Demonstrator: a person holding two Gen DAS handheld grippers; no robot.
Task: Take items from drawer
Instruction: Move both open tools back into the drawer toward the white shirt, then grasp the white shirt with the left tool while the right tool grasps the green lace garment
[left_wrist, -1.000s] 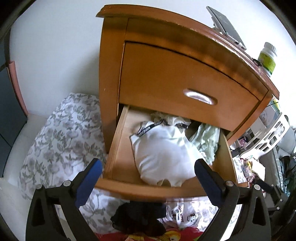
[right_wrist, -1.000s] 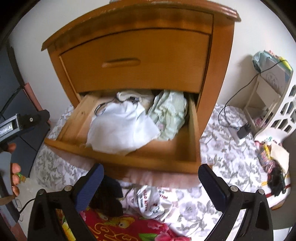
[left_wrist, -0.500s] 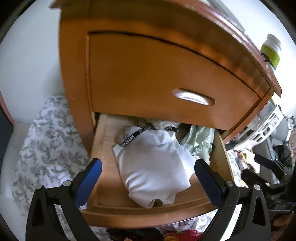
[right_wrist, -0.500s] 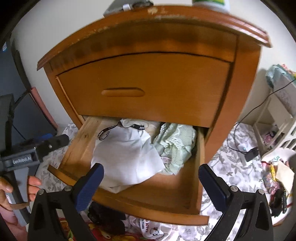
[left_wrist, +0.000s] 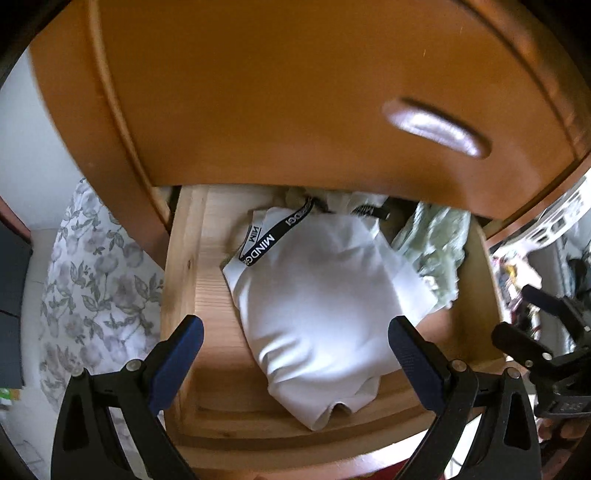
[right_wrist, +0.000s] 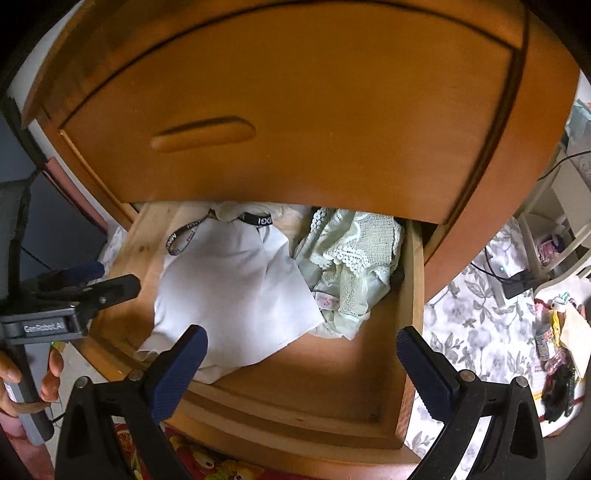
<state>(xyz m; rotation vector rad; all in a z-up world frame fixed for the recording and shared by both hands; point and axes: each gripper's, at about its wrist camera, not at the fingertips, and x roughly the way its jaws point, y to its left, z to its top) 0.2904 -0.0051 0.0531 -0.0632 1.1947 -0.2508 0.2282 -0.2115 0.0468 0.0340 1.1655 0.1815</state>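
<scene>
Both grippers closing in on the open lower wooden drawer (left_wrist: 207, 424).
Left gripper (left_wrist: 295, 341) and right gripper (right_wrist: 301, 350), now nearer, jaws released; folded white cotton garment (left_wrist: 317, 306) at the drawer's left side ungrasped.

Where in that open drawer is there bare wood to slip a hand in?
Bare wood runs along the drawer left wall beside the white garment, and across the front right corner. The back right is crowded by the green lace cloth.

Lower drawer (right_wrist: 410, 295) stands pulled out beneath the closed upper drawer (right_wrist: 295, 110). Inside it, the folded garment (right_wrist: 236, 295) lies toward the left wall and reaches the front edge; the lace-trimmed cloth (right_wrist: 351, 266) sits bunched against the right wall, touching the garment's right side.
</scene>
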